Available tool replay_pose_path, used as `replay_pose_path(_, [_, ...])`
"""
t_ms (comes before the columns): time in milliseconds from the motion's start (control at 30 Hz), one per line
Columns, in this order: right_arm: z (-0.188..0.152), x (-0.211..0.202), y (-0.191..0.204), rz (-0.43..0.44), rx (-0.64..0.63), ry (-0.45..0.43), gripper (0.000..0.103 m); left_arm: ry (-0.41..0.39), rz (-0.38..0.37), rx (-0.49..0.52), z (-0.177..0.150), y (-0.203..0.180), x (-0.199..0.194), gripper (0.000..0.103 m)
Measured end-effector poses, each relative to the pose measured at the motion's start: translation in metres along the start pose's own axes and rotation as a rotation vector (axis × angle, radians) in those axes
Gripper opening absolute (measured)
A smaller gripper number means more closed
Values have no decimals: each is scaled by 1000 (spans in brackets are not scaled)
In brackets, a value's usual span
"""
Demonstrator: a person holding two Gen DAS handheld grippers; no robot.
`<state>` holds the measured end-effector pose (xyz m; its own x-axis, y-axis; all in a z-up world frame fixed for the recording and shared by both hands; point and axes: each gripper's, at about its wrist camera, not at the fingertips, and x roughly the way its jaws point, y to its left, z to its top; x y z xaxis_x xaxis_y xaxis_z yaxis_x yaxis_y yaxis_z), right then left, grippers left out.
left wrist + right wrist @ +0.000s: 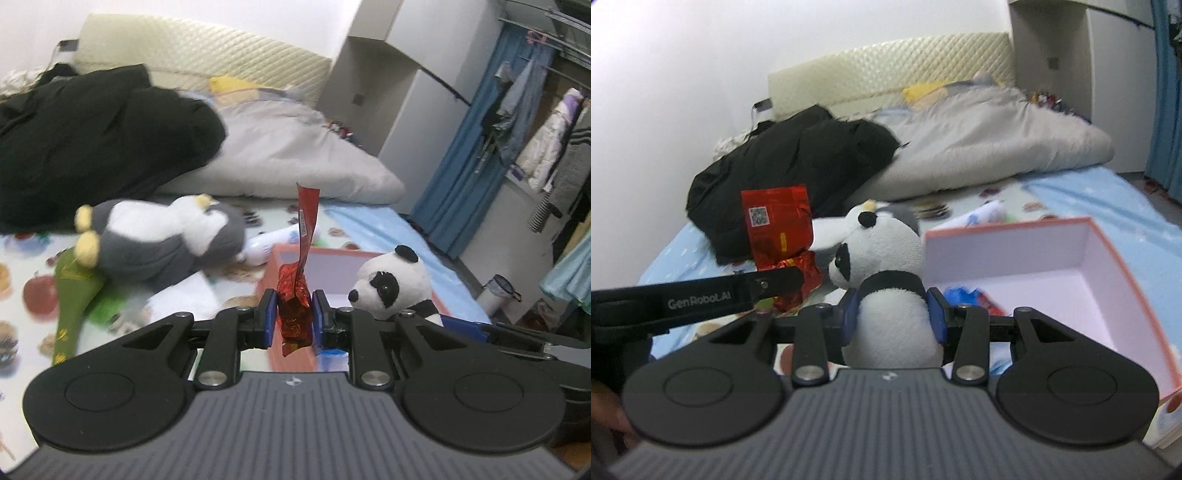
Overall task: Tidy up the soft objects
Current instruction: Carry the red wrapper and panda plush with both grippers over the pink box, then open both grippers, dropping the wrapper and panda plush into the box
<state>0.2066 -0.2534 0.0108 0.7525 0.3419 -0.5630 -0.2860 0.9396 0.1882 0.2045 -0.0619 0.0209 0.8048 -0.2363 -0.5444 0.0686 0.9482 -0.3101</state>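
- Left wrist view is showing us our left gripper [294, 319] clamping a red foil packet [295, 295] between its blue pads, the packet's long tail sticking up above the bed [373, 221].
- Right wrist view is showing our right gripper [894, 314] squeezing a panda plush [886, 258] around its body, head upright, just beside the near-left corner of the pink box [1082, 266].
- We are judging that we are in the carrying step: both soft things are hanging clear of the bed, close to the box, and neither is inside it yet.
- Next we are going to need to bring each gripper over the box's open top, lower it past the rim, and only then let the pads go, one gripper at a time so they are not crowding each other.
- We are counting one box, one panda, one red packet, and one grey-and-white penguin plush [162, 240] lying on its side toward the bed's middle.
- We are also seeing one white tube [269, 245] beside the penguin, one black coat [92, 144] and one grey duvet [295, 155] toward the headboard end.
- Something blue and red is lying in the box, too blurred for us to name.
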Motion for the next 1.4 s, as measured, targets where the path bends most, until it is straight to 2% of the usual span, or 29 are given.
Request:
replay_pose_path(200, [9, -4, -39, -66, 34, -17, 44, 33, -53, 48, 11, -36, 30, 24])
replay_pose_path(467, [2, 25, -103, -162, 118, 48, 44, 168, -96, 98, 2, -72, 106, 24])
replay_pose_path(733, [-22, 75, -146, -196, 167, 190, 44, 314, -85, 128, -18, -84, 180, 24])
replay_pose_path(867, [-32, 94, -159, -201, 188, 244, 44, 366, -70, 134, -25, -82, 204, 24])
replay_pose_path(1100, [-34, 103, -166, -192, 222, 262, 46, 370, -63, 151, -24, -78, 216, 25])
replay_pose_path(1167, [-33, 101, -167, -189, 235, 255, 48, 371, -68, 152, -22, -79, 213, 32])
replay_pose_path(1200, [-32, 99, -167, -189, 240, 253, 54, 370, -61, 154, -21, -79, 212, 48])
replay_pose_path(1233, [-31, 97, -167, -188, 244, 249, 59, 360, -52, 159, -19, -80, 208, 56])
replay_pose_path(1400, [-26, 80, -158, -164, 238, 207, 60, 318, -53, 173, -12, -84, 183, 56])
